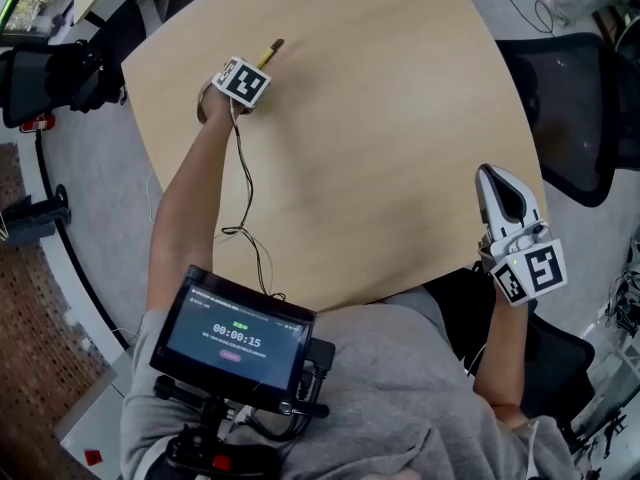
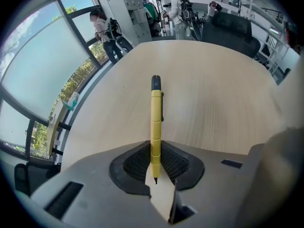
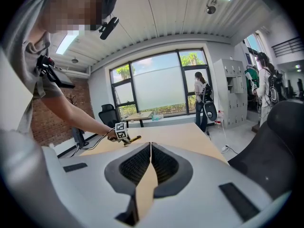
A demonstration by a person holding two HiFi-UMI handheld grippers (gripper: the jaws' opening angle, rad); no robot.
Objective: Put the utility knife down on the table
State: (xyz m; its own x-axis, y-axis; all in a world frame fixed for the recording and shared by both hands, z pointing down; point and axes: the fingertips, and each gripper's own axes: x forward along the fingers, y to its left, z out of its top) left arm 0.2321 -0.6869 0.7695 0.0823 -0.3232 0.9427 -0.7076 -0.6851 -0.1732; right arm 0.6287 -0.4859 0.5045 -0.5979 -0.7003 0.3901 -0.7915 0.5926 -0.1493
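yellow utility knife (image 2: pixel 156 122), judged light and stiff, is pinched by one end in the left gripper (image 2: pixel 156 174); right gripper (image 3: pixel 150 151) is seen closed, empty.

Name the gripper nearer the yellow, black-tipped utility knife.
Left. The left gripper grips the yellow utility knife; the right gripper, shut and empty, hangs at the wooden table's near edge, well away.
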